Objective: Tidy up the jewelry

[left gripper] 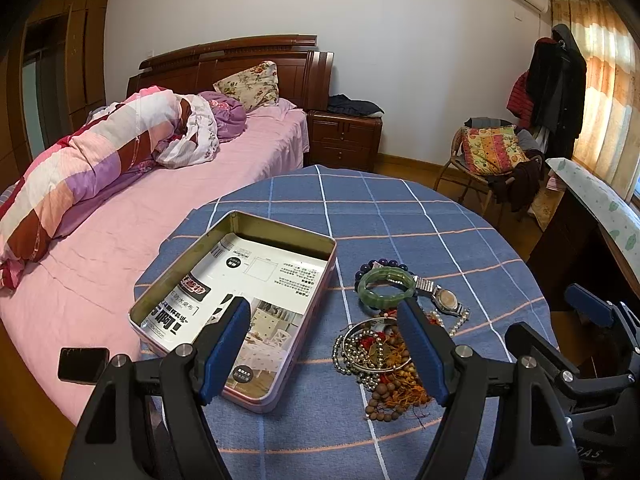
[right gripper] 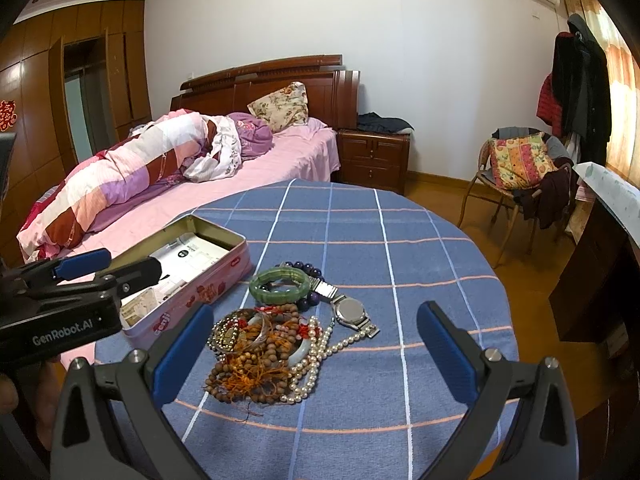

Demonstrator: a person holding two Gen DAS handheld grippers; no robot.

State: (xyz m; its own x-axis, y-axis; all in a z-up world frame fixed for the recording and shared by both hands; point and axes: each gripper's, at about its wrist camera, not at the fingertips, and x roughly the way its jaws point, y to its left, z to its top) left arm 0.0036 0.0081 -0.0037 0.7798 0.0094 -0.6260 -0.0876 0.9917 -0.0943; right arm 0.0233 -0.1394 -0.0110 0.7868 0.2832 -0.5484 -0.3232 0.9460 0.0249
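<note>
An open pink tin box (left gripper: 168, 280) lined with printed paper sits on the blue checked tablecloth; it also shows in the right wrist view (right gripper: 200, 292). To its right lies a jewelry pile: a green jade bangle (left gripper: 384, 286) (right gripper: 280, 284), a silver watch (left gripper: 446, 300) (right gripper: 350, 310), dark purple beads (left gripper: 386, 266), wooden bead strings (left gripper: 394, 388) (right gripper: 248, 376), a pearl necklace (right gripper: 320, 356) and metal bangles (left gripper: 360, 344). My left gripper (left gripper: 324, 344) is open above the box's near right corner. My right gripper (right gripper: 316, 348) is open, hovering over the pile.
A black phone (left gripper: 83, 364) lies on the pink bed (left gripper: 120, 220) left of the table. A chair with cushions (right gripper: 520, 168), a nightstand (right gripper: 374, 152) and a desk edge (left gripper: 592, 196) stand beyond. The table's far half (right gripper: 360, 220) holds nothing.
</note>
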